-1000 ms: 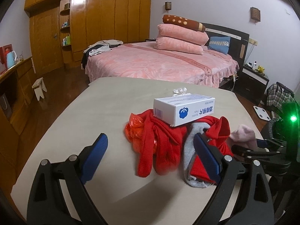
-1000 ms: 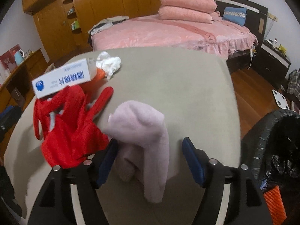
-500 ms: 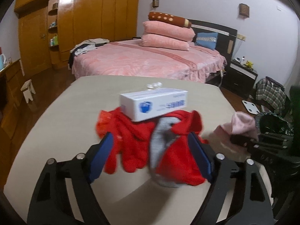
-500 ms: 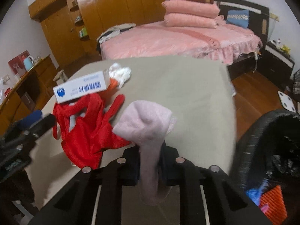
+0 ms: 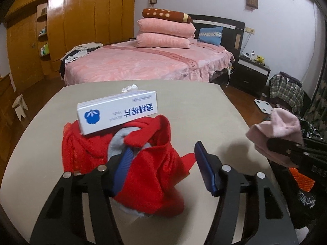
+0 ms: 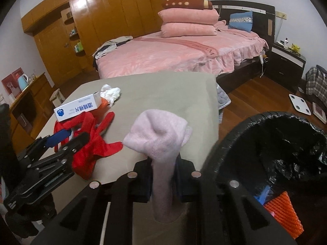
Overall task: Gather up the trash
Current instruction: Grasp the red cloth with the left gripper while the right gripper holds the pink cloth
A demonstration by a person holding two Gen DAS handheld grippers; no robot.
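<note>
My right gripper [image 6: 163, 175] is shut on a pale pink sock [image 6: 159, 138] and holds it up over the table's right edge; the sock also shows in the left wrist view [image 5: 278, 128]. My left gripper [image 5: 163, 163] is open around a heap of red cloth [image 5: 151, 169] with a grey sock [image 5: 118, 143] in it. A white and blue box [image 5: 116, 112] rests on the heap's far side. A crumpled white tissue [image 6: 110, 92] lies behind the box. A bin with a black bag [image 6: 276, 143] stands right of the table.
The beige table [image 5: 184, 106] fills the foreground. Orange and blue items [image 6: 282, 210] lie in the bin. A pink bed [image 5: 143, 61] stands behind, a nightstand [image 5: 251, 73] and a white scale [image 6: 300, 104] to the right, wooden wardrobes [image 5: 71, 30] at the back left.
My right gripper has shut on the pink sock and lifted it toward the bin. My left gripper has moved forward and narrowed around the red heap.
</note>
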